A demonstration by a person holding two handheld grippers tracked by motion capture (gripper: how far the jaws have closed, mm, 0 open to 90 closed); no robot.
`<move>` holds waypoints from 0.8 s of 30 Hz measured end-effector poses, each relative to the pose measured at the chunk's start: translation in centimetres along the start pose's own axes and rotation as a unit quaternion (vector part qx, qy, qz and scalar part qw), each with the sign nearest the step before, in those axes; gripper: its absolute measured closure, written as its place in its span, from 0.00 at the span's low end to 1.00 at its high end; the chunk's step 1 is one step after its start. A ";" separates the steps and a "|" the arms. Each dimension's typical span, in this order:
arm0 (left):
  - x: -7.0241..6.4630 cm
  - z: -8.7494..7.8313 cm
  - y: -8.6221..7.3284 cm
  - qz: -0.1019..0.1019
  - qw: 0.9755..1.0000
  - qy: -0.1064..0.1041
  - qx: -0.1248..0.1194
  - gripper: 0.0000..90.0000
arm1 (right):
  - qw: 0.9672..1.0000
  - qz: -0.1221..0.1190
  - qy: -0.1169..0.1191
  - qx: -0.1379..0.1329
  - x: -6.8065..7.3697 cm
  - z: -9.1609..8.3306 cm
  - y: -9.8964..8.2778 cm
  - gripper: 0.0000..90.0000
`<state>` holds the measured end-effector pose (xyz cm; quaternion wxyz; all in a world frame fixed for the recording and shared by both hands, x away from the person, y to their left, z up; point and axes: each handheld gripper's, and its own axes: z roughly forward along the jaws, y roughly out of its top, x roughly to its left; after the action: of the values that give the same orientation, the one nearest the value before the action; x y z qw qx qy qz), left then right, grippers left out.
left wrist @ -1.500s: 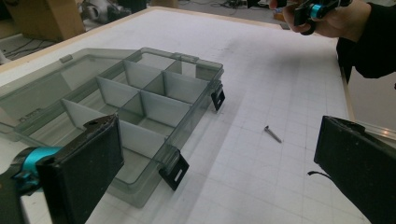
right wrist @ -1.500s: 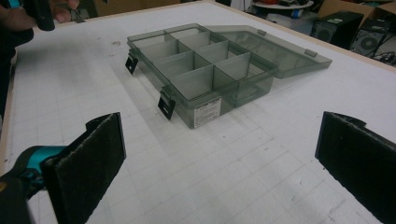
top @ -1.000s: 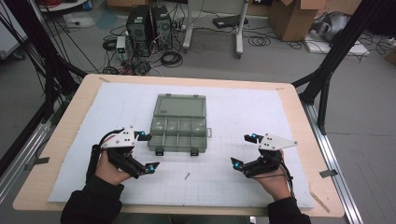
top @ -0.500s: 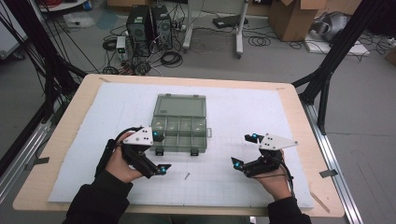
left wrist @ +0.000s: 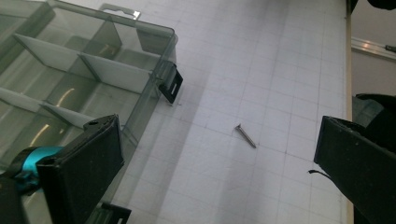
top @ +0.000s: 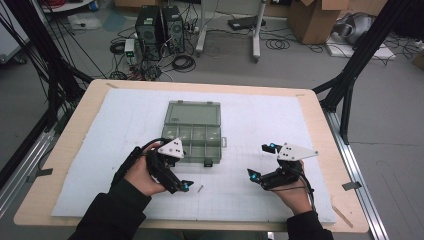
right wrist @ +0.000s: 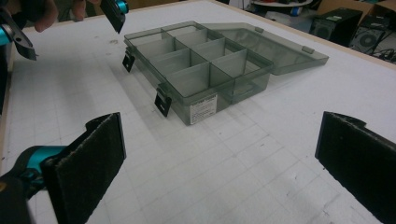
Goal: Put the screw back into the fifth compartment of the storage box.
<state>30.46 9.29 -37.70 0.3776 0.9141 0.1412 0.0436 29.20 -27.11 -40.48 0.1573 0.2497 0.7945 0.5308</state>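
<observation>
Screw [left wrist: 245, 136] lies flat on the white gridded mat [top: 260, 120], just off the near right corner of the compartment box [top: 196, 139], at about five o'clock from it, clear of the black latch [left wrist: 171, 86]. In the left gripper view it sits between the two jaws, head toward the box and tip pointing away. Left gripper [top: 176, 176] hangs over it with its jaws wide and holds nothing. Right gripper [top: 262, 162] waits well apart at three o'clock, also wide and empty, aimed at the box whose lid lies folded back at twelve o'clock. To pick the screw up cleanly, I judge the left gripper should come straight down with the jaws across the shank, not along it, pads touching the mat before closing, since so thin a piece can roll or flick away. The counter [top: 90, 107] edge lies near
</observation>
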 end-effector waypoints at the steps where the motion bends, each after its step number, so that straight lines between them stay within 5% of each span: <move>1: 0.0 0.2 0.1 -0.001 1.000 -0.002 0.006 0.02 | 1.000 0.000 0.000 0.000 0.0 0.0 0.0 0.01; 15: -0.7 2.1 1.4 -0.001 0.998 -0.008 0.058 0.02 | 1.000 -0.002 0.003 0.003 -0.1 0.1 0.0 0.01; 24: -1.1 3.7 1.6 0.010 0.994 -0.013 0.106 0.09 | 1.000 0.000 0.004 0.007 0.0 0.2 -0.1 0.01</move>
<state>30.42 5.40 -39.20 0.2800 0.9508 0.1310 0.0199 29.33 -26.98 -40.62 0.1525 0.2481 0.7987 0.5265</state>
